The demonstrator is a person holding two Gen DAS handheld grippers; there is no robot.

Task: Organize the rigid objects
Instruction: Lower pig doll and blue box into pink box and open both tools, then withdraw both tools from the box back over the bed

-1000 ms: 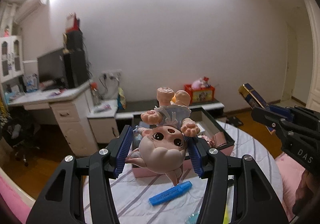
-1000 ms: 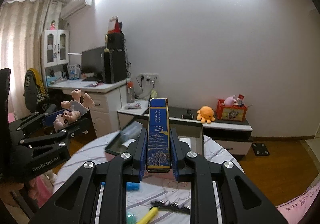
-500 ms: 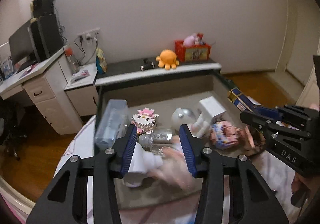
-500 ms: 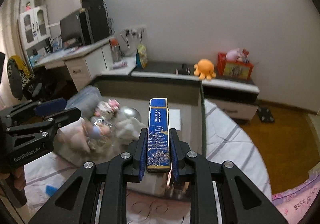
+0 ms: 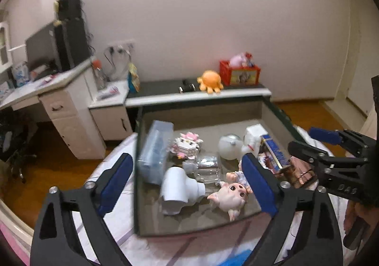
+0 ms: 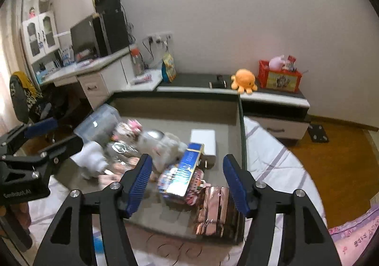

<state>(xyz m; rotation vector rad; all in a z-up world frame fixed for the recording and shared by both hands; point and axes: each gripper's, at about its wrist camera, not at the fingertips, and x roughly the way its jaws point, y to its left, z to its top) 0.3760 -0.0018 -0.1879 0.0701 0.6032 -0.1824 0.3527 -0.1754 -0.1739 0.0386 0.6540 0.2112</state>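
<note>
The pink big-headed pig doll (image 5: 233, 196) lies near the front wall of the dark open-topped storage box (image 5: 276, 109), and the long blue printed carton (image 6: 187, 171) rests tilted on the pile inside. Both releases look done: left gripper (image 5: 187, 180) and right gripper (image 6: 186, 179) jaws are opening, nothing between them. Next, I judge, the 2 grippers lift clear over the front rim, the box's far half being barer.

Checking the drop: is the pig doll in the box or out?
In. The pig doll lies on its side on the box floor, clear of the opening left gripper.
</note>
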